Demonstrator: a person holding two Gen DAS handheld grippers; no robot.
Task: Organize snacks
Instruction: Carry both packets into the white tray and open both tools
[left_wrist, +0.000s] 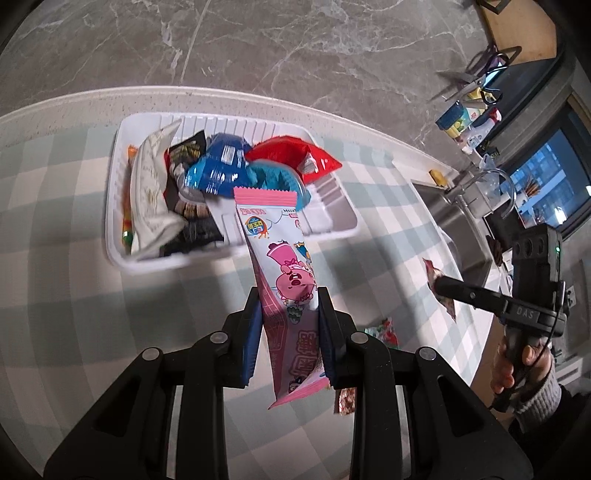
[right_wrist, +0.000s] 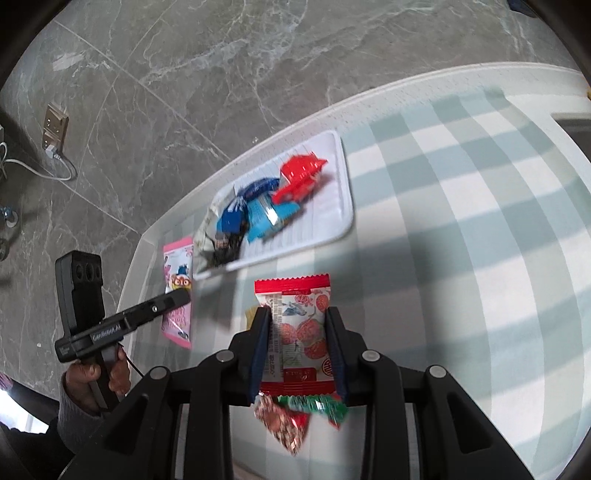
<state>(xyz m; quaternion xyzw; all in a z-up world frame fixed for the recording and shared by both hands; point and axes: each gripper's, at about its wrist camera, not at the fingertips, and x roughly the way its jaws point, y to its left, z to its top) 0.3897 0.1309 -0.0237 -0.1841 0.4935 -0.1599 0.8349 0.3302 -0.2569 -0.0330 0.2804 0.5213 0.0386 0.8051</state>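
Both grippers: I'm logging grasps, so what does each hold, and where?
The left gripper pinches the pink packet by its lower half. The right gripper pinches the red-and-white packet by its middle.

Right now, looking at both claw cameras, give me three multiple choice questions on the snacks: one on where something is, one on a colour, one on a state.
1. Where is the red snack bag?
A. In the white tray
B. On the floor
C. In the sink

2. What colour is the long packet in the left claw?
A. Green
B. Pink
C. Black

3. What is the right claw doing?
A. Open above the tray
B. Shut on nothing
C. Shut on the red and white packet

Answers:
1. A, the red bag lies on the pile of snacks inside the tray.
2. B, its top seal and cartoon print are pink.
3. C, both fingers press the sides of the packet, over the checked tablecloth.
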